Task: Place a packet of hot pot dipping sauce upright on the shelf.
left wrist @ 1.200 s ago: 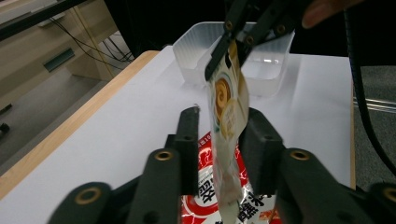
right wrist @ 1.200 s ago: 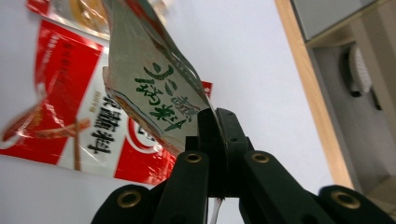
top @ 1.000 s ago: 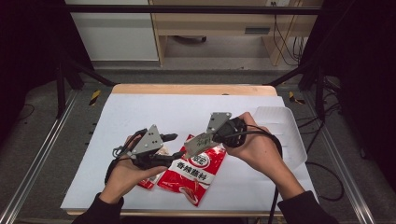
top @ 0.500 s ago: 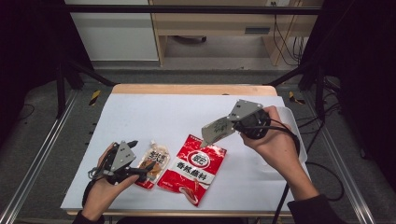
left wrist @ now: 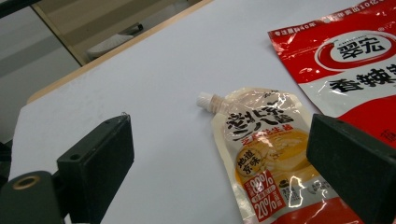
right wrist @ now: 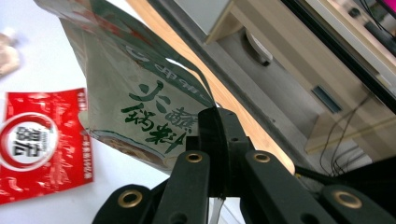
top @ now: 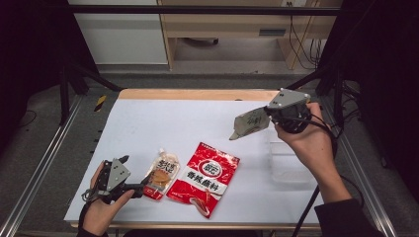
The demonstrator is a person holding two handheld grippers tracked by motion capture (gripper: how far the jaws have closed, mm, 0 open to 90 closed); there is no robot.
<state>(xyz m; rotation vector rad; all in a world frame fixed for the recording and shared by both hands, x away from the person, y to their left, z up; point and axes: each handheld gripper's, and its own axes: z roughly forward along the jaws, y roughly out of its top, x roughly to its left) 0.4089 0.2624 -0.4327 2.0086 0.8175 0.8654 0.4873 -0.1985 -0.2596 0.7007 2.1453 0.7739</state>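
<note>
At the near left edge of the white table, the left gripper rests low in the person's hand, its jaws spread wide with nothing between them. Just ahead of those jaws lies a pale spouted sauce pouch, flat on the table with its white cap pointing away from the person; in the left gripper view it sits between the two black jaws but apart from both. Touching its right side is a red seasoning packet, also lying flat. Farther right stands a clear plastic tray. Above it, held off the table, the right gripper has its jaws pinched tight on the edge of a grey-green seasoning packet with green characters, which hangs out to the left.
</note>
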